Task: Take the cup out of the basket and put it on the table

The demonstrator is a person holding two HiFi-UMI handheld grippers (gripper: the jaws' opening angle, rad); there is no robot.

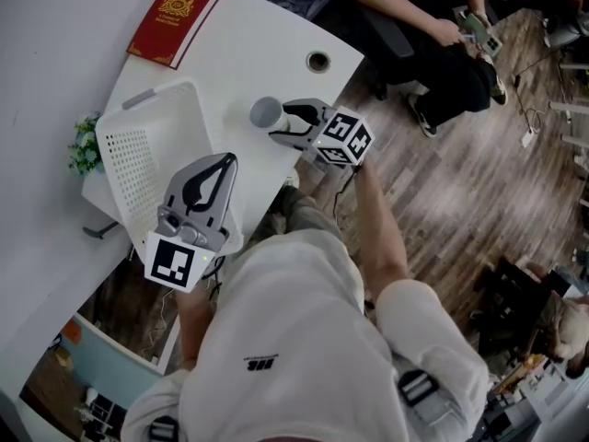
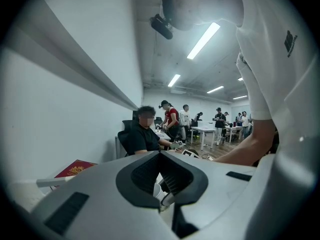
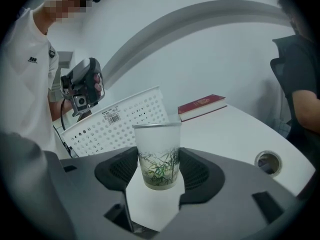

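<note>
A frosted cup (image 1: 267, 111) with a green bamboo print (image 3: 157, 154) stands upright between the pads of my right gripper (image 1: 279, 122), which is shut on its sides. It is low over the white table (image 1: 230, 44), to the right of the basket; I cannot tell whether its base touches the top. The white perforated basket (image 1: 124, 159) sits at the table's left, and it also shows behind the cup in the right gripper view (image 3: 120, 121). My left gripper (image 1: 228, 161) hovers over the basket's near right rim with its tips together and nothing in them (image 2: 162, 181).
A red book (image 1: 175, 18) lies at the table's far end. A round cable hole (image 1: 317, 61) is near the right edge. A small green plant (image 1: 85, 145) stands left of the basket. A seated person (image 1: 433, 35) is beyond the table; wood floor lies to the right.
</note>
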